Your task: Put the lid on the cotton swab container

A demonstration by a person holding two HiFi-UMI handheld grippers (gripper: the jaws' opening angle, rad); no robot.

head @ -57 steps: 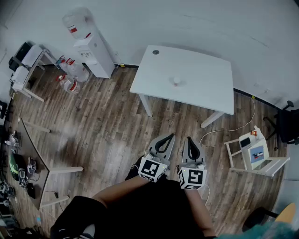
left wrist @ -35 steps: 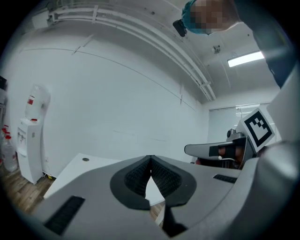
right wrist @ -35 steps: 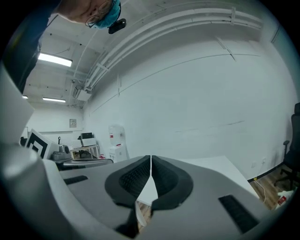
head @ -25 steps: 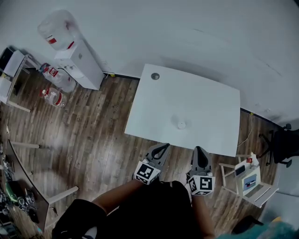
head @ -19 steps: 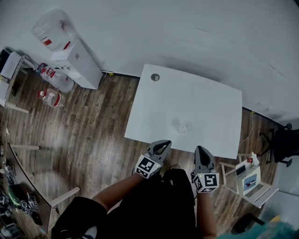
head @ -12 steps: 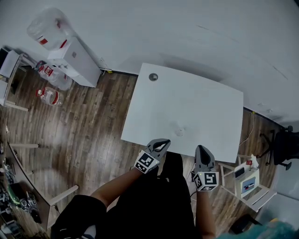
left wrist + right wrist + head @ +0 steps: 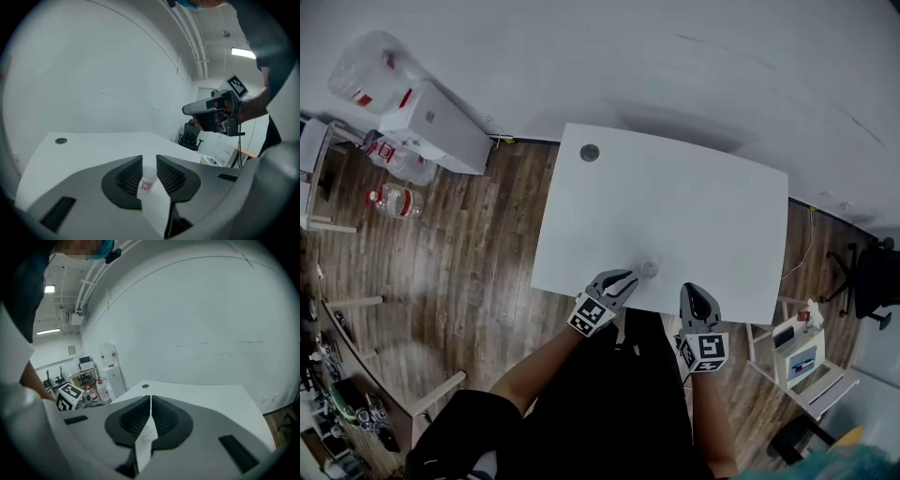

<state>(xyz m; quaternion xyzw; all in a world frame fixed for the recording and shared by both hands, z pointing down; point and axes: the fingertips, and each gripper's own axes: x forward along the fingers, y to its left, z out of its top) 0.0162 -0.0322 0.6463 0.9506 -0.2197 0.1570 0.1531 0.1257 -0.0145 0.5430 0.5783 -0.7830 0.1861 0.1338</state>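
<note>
The cotton swab container [image 7: 650,269], small, round and clear, stands near the front edge of the white table [image 7: 675,206]. No lid can be made out in any view. My left gripper [image 7: 626,277] sits just left of the container, tips over the table edge. Its jaws have just been opening: a narrow gap shows, with the container [image 7: 148,179] and its red label seen beyond it, untouched. My right gripper [image 7: 693,292] is to the right, at the table's front edge, jaws shut with nothing clearly between them. It also hangs at upper right as the right gripper [image 7: 185,110].
A round cable hole [image 7: 590,152] lies at the table's far left corner. A water dispenser [image 7: 422,117] and bottles [image 7: 389,199] stand on the wooden floor at left. An office chair [image 7: 872,277] and a small white stand [image 7: 797,352] are at right. The wall runs behind the table.
Both grippers have come forward from above the floor to the table's front edge. The left one has closed in on the container and its jaws have parted slightly.
</note>
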